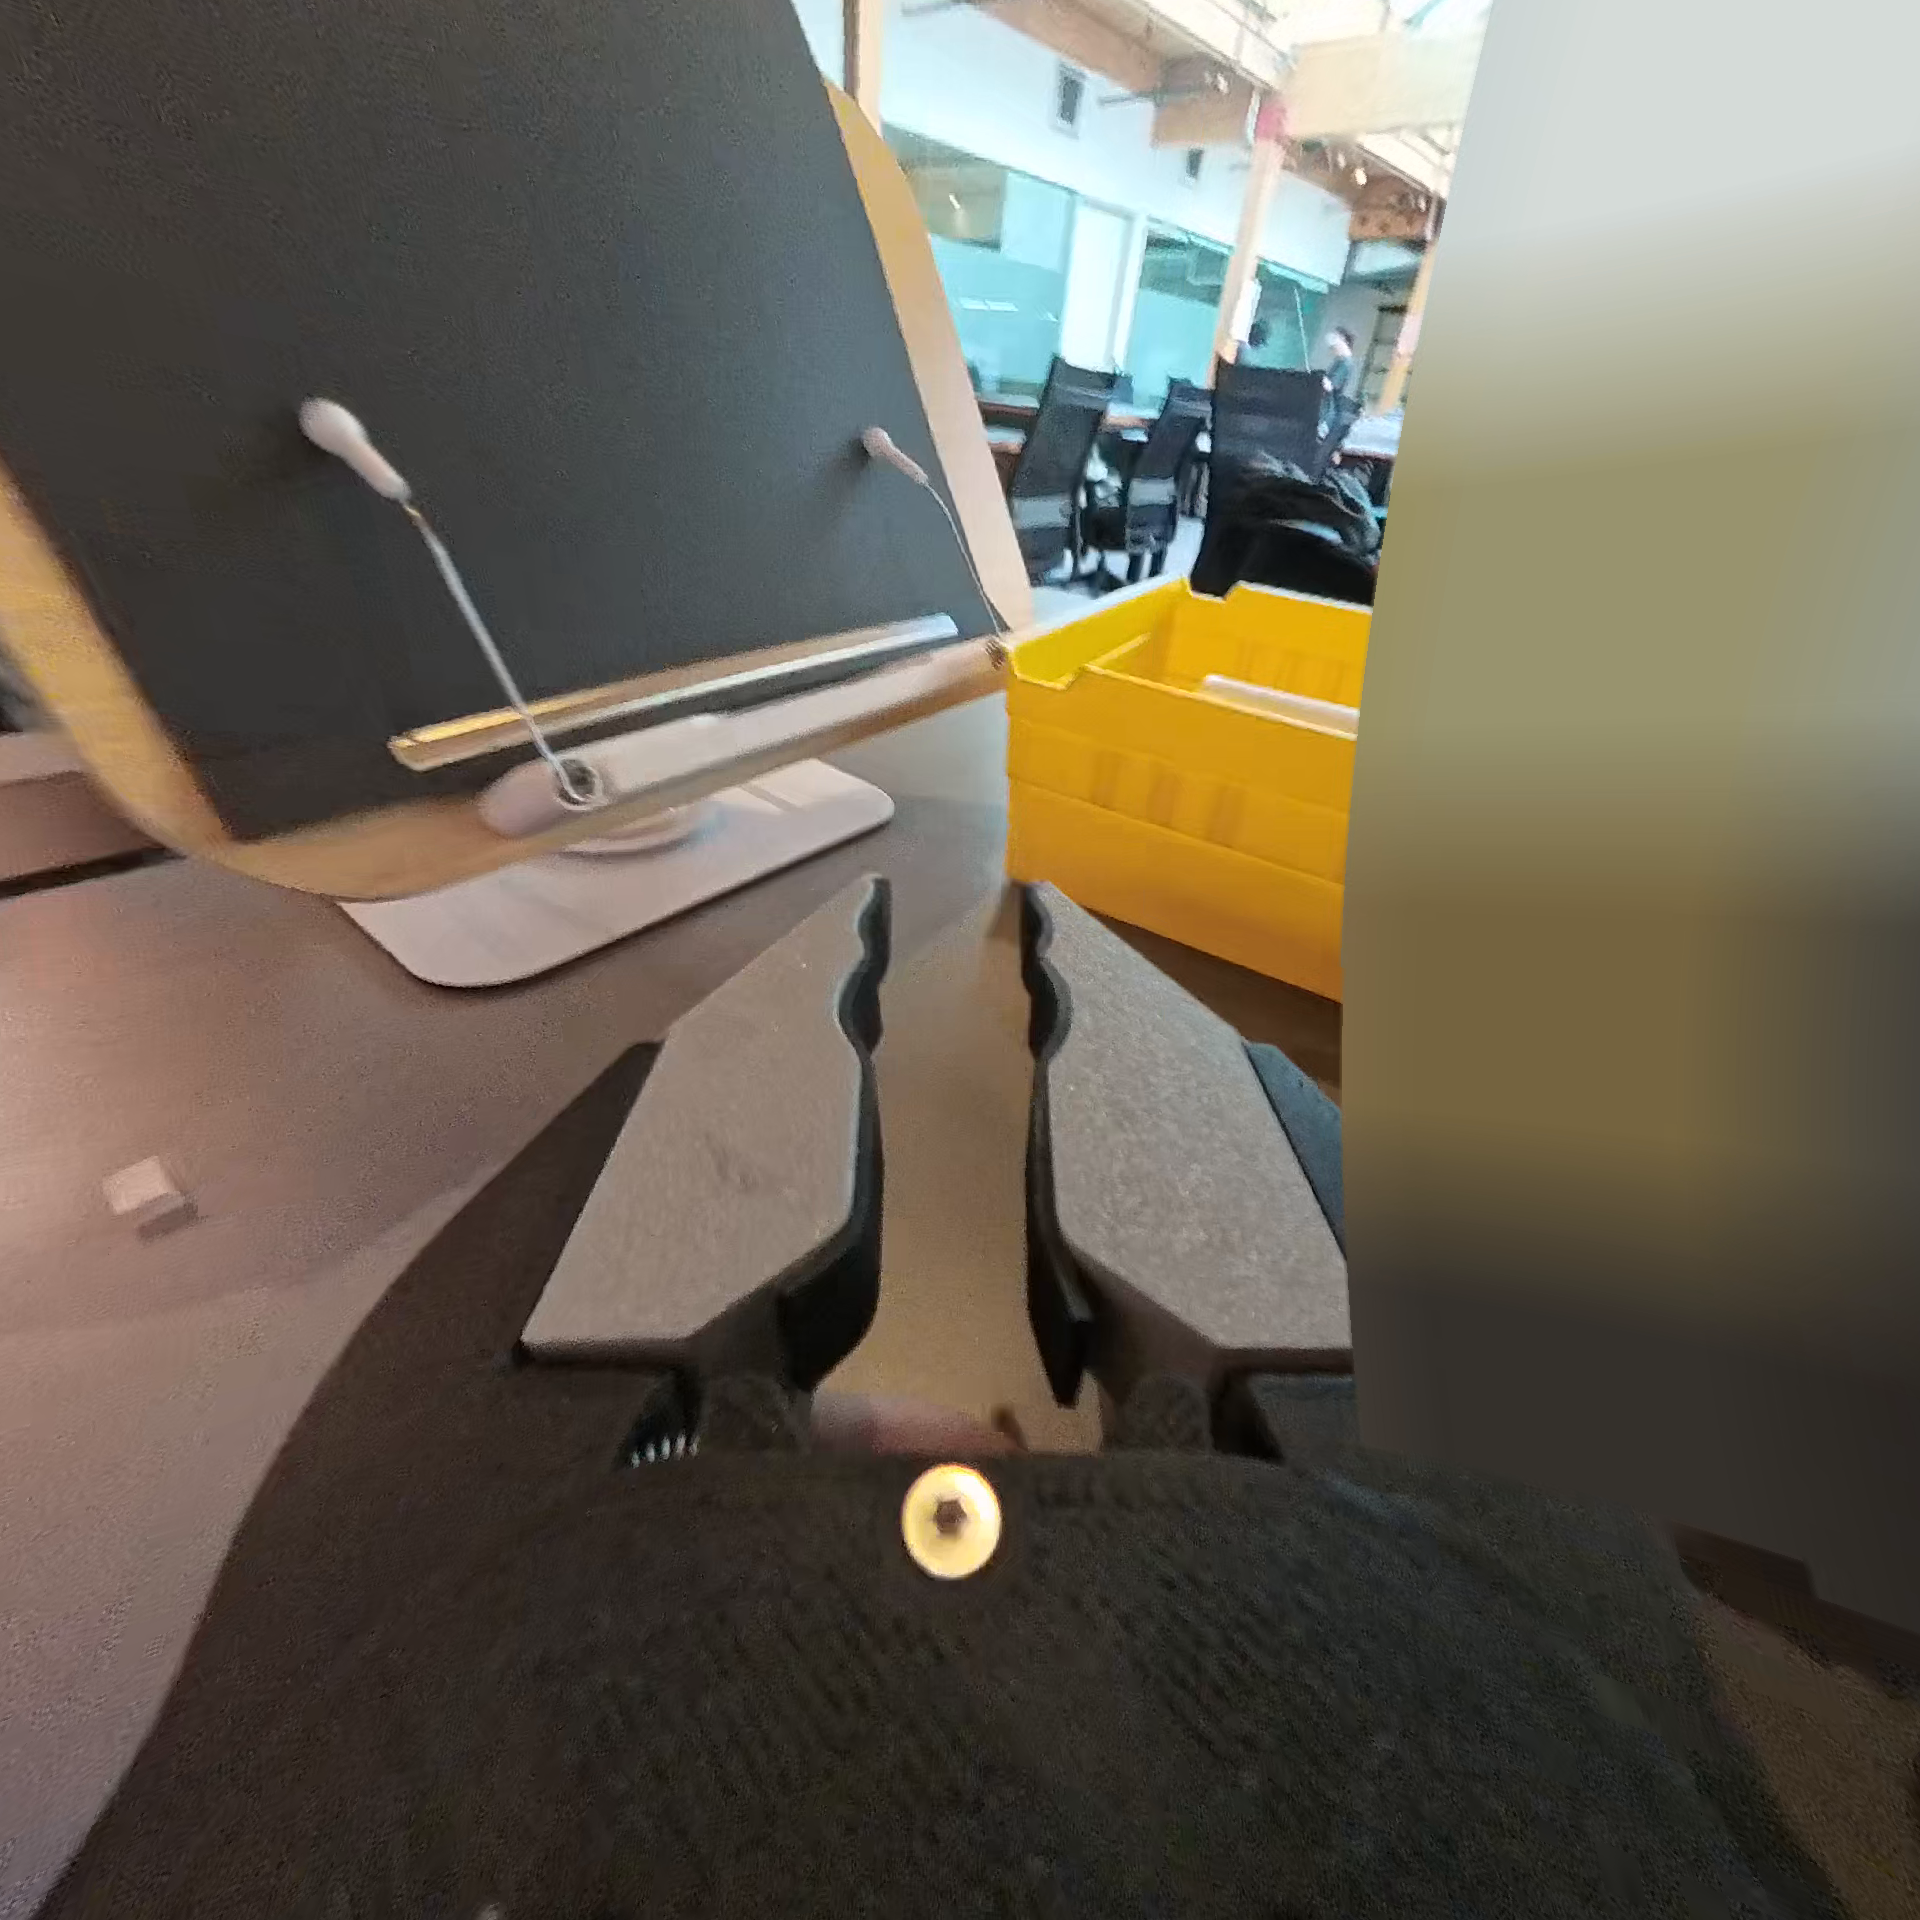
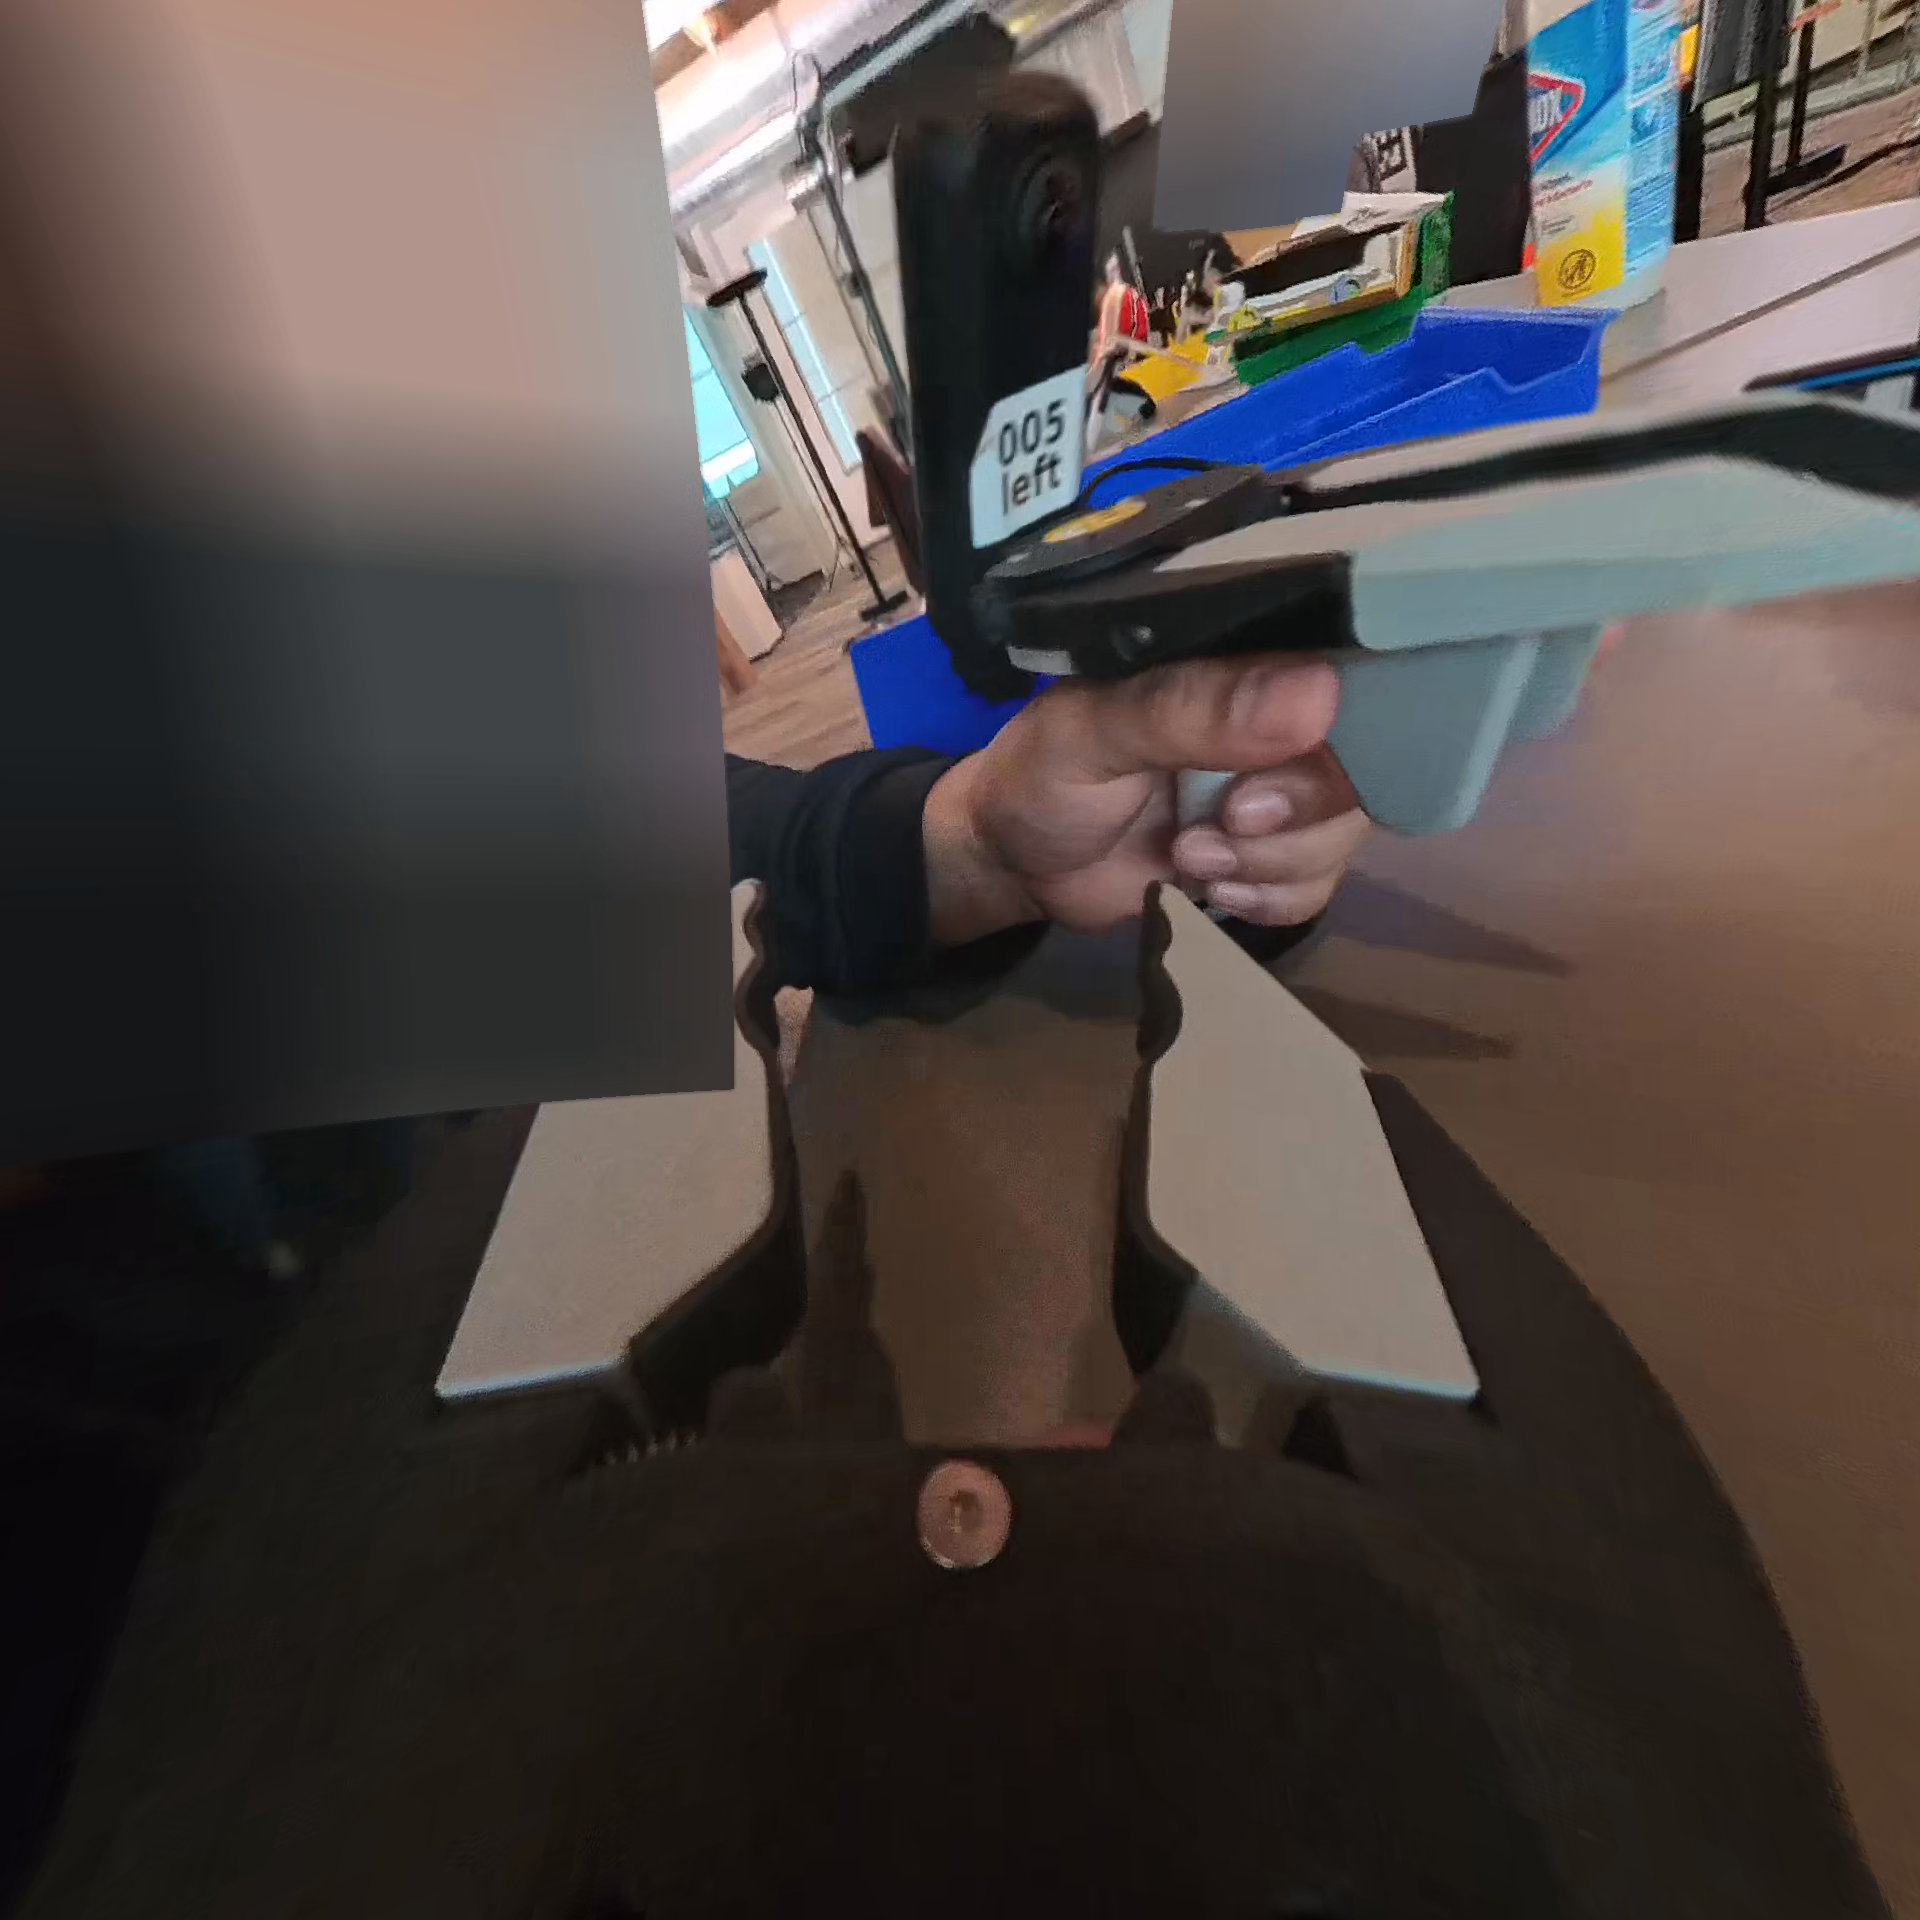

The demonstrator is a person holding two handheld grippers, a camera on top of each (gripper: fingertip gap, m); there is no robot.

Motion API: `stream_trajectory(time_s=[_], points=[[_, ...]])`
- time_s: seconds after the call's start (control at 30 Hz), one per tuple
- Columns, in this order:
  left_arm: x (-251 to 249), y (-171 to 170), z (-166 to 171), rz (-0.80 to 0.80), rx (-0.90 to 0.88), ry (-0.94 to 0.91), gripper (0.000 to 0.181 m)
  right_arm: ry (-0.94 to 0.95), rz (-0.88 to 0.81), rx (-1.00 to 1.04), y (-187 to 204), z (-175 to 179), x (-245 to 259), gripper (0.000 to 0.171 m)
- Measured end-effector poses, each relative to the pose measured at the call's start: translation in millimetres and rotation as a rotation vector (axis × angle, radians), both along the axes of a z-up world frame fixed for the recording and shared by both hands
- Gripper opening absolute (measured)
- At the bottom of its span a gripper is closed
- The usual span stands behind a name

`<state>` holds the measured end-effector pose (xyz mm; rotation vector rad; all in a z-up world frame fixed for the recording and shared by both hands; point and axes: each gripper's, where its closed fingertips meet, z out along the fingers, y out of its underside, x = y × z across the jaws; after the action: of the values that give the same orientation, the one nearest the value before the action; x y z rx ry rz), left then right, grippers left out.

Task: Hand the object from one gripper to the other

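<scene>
My left gripper (image 1: 954, 914) is open with a narrow gap and holds nothing; bare brown table shows between its grey fingers (image 1: 748, 1143). My right gripper (image 2: 951, 935) is open wider and also empty. In the right wrist view the left gripper's body (image 2: 1195, 582) is held level by a hand (image 2: 1122, 800) just beyond my right fingertips, pointing right, with its tips out of frame. A small pale block (image 1: 145, 1190) lies on the table at the left of the left wrist view. No object is in either gripper.
A wooden book stand with a black board (image 1: 468, 416) on a white base stands ahead left of the left gripper. A yellow bin (image 1: 1174, 790) sits ahead right. In the right wrist view a blue tray (image 2: 1455, 384) and a wipes canister (image 2: 1600, 156) stand farther back. Measured from the fingertips, the small pale block (image 1: 145, 1190) is 20 cm or so from the left gripper and 30 cm from the right.
</scene>
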<state>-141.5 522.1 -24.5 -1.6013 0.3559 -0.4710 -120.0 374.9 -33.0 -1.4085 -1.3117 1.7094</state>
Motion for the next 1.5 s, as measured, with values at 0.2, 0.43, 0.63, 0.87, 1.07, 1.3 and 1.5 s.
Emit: stream_trajectory(time_s=[0.2,0.43,0.63,0.87,1.07,1.3,1.5], points=[[-10.8,6.9,-21.2,0.147,-0.021,0.273,0.027,0.014,-0.239,0.293,32.7,6.0,-18.8,0.068],[-17.3,-80.6,-4.6,0.224,-0.112,0.129,0.028,0.066,-0.325,0.289,52.1,16.0,-26.9,0.081],[-122.3,-168.7,63.9,0.506,0.001,0.255,0.029,-0.004,-0.419,0.262,85.9,5.2,-43.1,0.079],[-308.1,-170.4,13.3,0.746,-0.538,0.227,0.05,-0.047,-0.388,0.174,100.2,-3.6,-82.7,0.084],[-345.8,-161.9,-32.5,0.741,-0.716,0.238,0.004,-0.047,-0.337,0.209,93.2,-4.5,-83.3,0.087],[-346.5,-149.2,132.0,0.842,-0.235,0.338,0.003,-0.045,-0.346,0.151,98.9,-4.3,-81.3,0.083],[-289.6,-144.0,289.4,0.803,0.132,0.41,0.003,-0.051,-0.333,0.159,95.8,-5.5,-81.9,0.082]])
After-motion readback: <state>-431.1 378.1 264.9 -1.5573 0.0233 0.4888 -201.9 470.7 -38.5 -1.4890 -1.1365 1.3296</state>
